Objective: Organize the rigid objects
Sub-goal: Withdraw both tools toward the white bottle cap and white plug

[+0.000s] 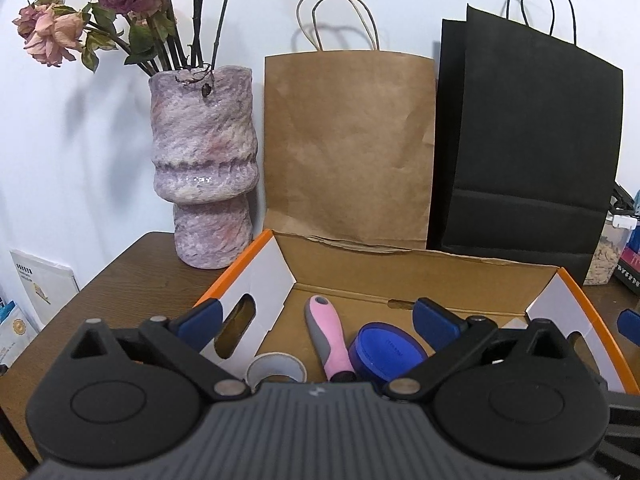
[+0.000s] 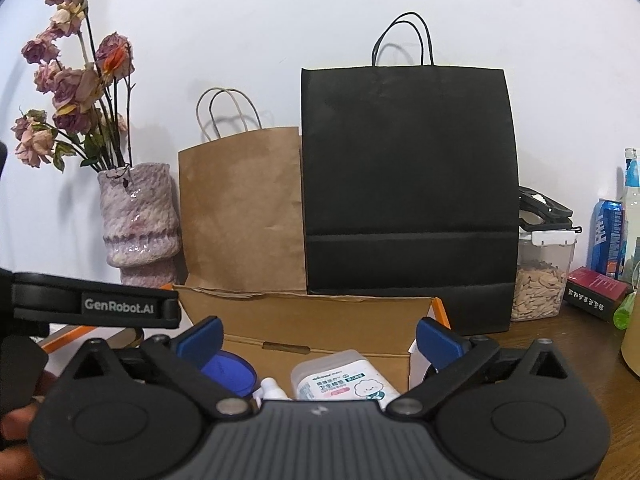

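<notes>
An open cardboard box (image 1: 400,276) with orange edges sits on the brown table. Inside it lie a pink and grey handled tool (image 1: 328,340), a round blue lid (image 1: 386,350) and a roll of tape (image 1: 276,368). My left gripper (image 1: 318,320) hovers over the box, jaws wide apart with nothing pinched. In the right wrist view the box (image 2: 304,320) also holds a white cotton-swab container (image 2: 340,380), a small white bottle (image 2: 272,388) and the blue lid (image 2: 232,372). My right gripper (image 2: 318,340) stands open above them, pads touching nothing.
A mottled pink vase (image 1: 204,168) of dried roses, a brown paper bag (image 1: 348,144) and a black paper bag (image 1: 528,140) stand behind the box. To the right are a clear seed container (image 2: 540,276), a blue can (image 2: 608,236), a bottle (image 2: 632,200) and a book (image 2: 596,292).
</notes>
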`<state>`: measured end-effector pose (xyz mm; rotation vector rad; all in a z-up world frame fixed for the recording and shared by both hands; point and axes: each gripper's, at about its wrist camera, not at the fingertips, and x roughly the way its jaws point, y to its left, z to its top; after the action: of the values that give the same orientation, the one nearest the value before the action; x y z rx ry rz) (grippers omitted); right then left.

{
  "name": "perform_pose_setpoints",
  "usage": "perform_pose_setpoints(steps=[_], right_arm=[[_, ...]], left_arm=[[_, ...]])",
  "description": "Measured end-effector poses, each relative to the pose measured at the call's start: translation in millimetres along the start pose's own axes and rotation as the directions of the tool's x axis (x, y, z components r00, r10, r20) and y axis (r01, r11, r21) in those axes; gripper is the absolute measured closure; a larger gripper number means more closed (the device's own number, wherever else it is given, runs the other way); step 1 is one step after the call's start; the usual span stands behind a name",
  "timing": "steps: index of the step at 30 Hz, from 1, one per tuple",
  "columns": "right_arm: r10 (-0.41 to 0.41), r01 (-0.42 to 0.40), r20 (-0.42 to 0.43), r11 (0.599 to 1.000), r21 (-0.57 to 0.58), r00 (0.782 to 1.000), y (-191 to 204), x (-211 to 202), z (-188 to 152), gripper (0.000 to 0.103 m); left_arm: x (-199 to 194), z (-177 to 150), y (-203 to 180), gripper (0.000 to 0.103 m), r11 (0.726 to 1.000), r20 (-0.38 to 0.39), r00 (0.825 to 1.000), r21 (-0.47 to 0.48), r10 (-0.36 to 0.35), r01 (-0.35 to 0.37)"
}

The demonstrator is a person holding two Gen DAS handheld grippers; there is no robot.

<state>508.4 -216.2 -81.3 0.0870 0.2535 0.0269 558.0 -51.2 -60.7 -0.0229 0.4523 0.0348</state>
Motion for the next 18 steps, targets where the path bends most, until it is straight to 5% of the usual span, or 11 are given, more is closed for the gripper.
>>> perform_pose_setpoints(steps=[18], right_arm=[[-0.019, 0.019, 0.027, 1.0, -0.013, 0.999, 12, -49, -11, 0.0]], left_arm=[[-43, -21, 23, 0.0, 1.0, 0.003, 1.0, 0.01, -0.019, 0.019]])
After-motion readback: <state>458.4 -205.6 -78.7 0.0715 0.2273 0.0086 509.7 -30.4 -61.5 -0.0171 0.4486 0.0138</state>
